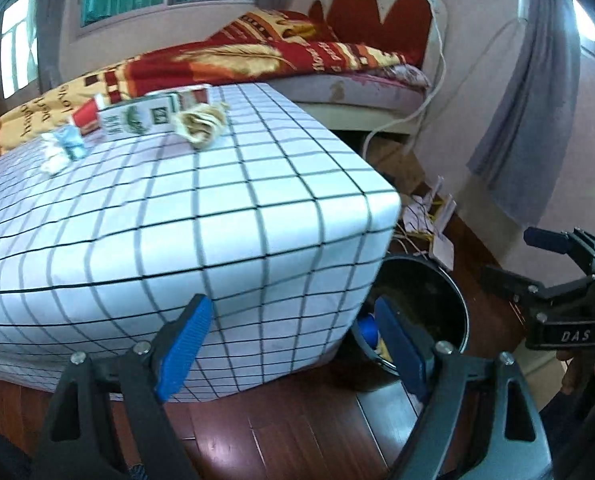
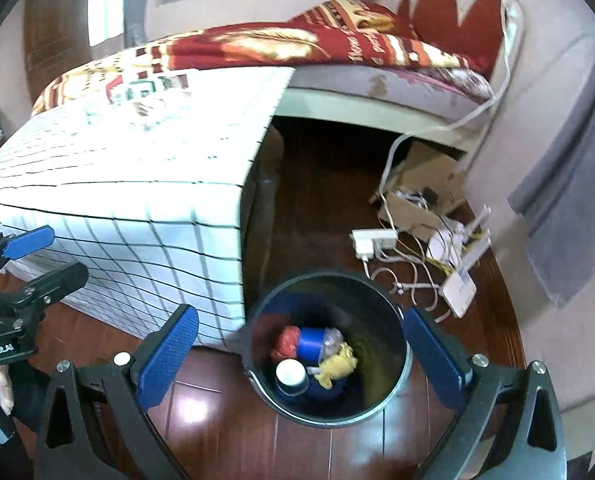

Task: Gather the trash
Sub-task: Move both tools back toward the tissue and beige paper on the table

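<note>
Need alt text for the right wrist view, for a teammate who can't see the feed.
The open, empty right gripper looks down over a black bin on the wood floor, which holds a blue cup, a white-lidded container, and red and yellow scraps. A table under a checked cloth stands to the left, the open left gripper at the left edge, and cables with a power strip to the right.

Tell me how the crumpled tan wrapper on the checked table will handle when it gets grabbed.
The crumpled tan wrapper looks thin and creased, so it is probably light and will crush flat under the pads rather than resist. Its loose folds suggest it may flop or spring open. Lying on smooth cloth, it could slide if nudged.
</note>
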`<state>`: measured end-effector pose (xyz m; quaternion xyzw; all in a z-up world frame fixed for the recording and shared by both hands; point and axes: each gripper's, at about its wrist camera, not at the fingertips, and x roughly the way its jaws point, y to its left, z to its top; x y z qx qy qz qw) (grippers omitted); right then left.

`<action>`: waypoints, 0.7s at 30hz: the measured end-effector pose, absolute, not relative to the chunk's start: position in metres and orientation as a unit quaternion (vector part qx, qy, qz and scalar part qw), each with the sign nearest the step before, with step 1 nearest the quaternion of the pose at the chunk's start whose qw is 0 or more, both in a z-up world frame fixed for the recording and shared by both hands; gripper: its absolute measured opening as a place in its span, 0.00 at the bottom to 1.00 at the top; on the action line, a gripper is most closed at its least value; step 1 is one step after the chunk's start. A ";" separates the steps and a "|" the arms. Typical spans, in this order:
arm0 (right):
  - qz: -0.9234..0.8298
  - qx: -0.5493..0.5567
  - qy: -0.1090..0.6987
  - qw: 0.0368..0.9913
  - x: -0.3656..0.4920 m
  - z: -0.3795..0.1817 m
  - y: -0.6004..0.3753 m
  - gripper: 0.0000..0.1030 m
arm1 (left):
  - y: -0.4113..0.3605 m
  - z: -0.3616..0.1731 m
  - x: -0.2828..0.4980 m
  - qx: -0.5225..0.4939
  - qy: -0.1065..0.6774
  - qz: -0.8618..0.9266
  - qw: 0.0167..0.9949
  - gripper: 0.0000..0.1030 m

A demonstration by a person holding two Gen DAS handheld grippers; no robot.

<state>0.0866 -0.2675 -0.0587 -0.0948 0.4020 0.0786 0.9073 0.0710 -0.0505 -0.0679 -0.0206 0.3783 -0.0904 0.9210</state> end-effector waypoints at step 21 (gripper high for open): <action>0.152 -0.076 0.347 0.922 0.169 0.001 -0.104 1.00 | 0.126 -0.031 0.103 -0.082 0.326 0.090 0.937 0.82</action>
